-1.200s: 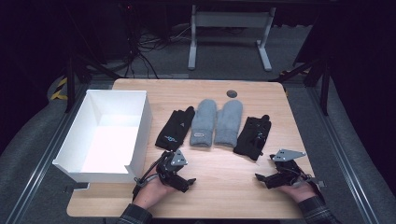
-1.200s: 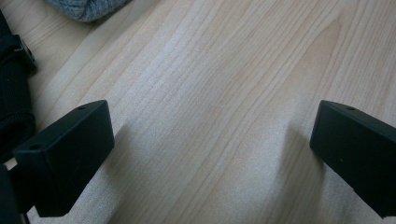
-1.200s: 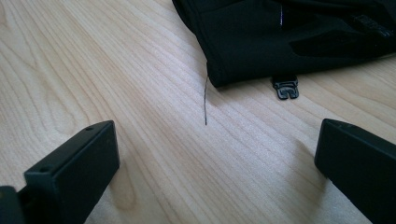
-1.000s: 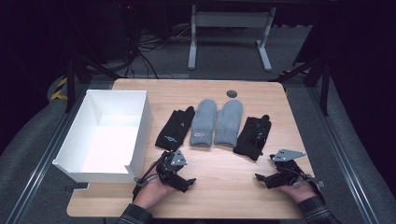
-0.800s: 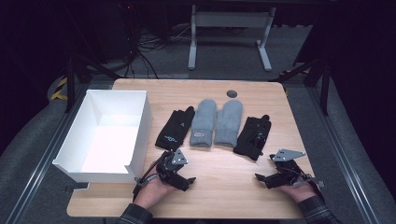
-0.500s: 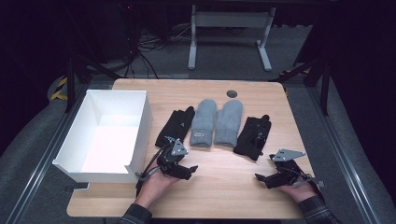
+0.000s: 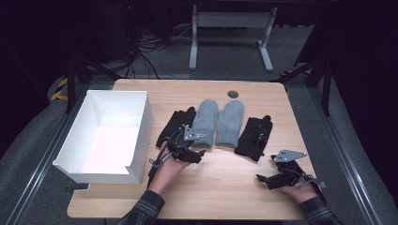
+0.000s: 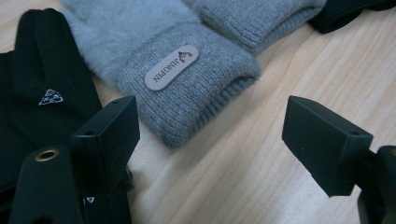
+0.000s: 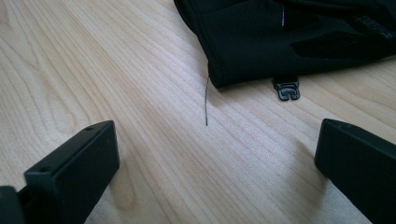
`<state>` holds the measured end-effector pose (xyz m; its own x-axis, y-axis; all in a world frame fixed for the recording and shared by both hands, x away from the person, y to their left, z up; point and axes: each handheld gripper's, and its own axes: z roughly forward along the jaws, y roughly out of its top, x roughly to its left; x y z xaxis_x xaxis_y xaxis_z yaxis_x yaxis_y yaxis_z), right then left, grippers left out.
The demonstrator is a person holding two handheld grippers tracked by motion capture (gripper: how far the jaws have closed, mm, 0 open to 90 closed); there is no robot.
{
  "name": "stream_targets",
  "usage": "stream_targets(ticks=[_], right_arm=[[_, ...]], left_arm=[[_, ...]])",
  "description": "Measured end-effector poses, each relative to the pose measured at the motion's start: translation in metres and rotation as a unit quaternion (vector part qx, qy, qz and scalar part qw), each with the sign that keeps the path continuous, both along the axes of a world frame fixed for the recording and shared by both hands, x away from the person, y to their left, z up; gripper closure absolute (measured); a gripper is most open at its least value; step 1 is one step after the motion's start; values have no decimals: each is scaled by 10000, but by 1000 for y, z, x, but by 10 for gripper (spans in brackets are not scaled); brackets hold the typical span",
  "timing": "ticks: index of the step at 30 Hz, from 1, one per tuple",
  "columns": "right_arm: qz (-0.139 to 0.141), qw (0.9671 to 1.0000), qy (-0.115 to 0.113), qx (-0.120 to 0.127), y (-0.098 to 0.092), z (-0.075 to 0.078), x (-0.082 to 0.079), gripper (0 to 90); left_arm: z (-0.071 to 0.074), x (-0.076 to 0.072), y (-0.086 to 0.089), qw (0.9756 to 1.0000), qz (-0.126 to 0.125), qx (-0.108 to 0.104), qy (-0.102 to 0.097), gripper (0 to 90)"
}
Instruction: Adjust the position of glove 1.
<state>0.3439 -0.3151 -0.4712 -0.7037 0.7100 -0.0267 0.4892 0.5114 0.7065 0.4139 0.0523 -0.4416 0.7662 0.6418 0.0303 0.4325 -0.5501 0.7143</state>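
Grey mitten [image 8: 187, 84] lies on bench [image 7: 225, 187], cuff toward person, long way running front to back. Left claw [image 7: 190, 152] just short of cuff, jaws part open and just been closing, nothing between them yet. Black glove [image 8: 42, 98] touches mitten on left, may get caught. Second grey mitten [image 7: 230, 122] beside. Right claw [image 7: 272, 180] open, empty, near other black glove [image 9: 299, 37]. White box [image 7: 136, 140] at left.

I have bare worktop [image 7: 225, 178] between my two hands. Ahead, four gloves lie in a row; the white box [image 7: 105, 136] walls off my left.
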Motion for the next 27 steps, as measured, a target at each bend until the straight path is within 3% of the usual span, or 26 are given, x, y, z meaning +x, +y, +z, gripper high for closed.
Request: stream_targets(ticks=[6, 12, 18, 21, 27], right_arm=[[4, 10000, -2, 2, 0, 0, 0, 0], [5, 10000, -2, 1, 0, 0, 0, 0], [6, 10000, -1, 0, 0, 0, 0, 0], [6, 10000, -1, 0, 0, 0, 0, 0], [6, 10000, -1, 1, 0, 0, 0, 0]], left_arm=[[-3, 12, -3, 9999, 110, 32, -17, 240], [-11, 20, 1, 9996, 231, 97, 145, 310], [-12, 23, 2, 9989, 318, 138, 328, 555], [-10, 23, 5, 9987, 367, 115, 343, 740], [-5, 17, 9, 9984, 388, 195, 374, 784]])
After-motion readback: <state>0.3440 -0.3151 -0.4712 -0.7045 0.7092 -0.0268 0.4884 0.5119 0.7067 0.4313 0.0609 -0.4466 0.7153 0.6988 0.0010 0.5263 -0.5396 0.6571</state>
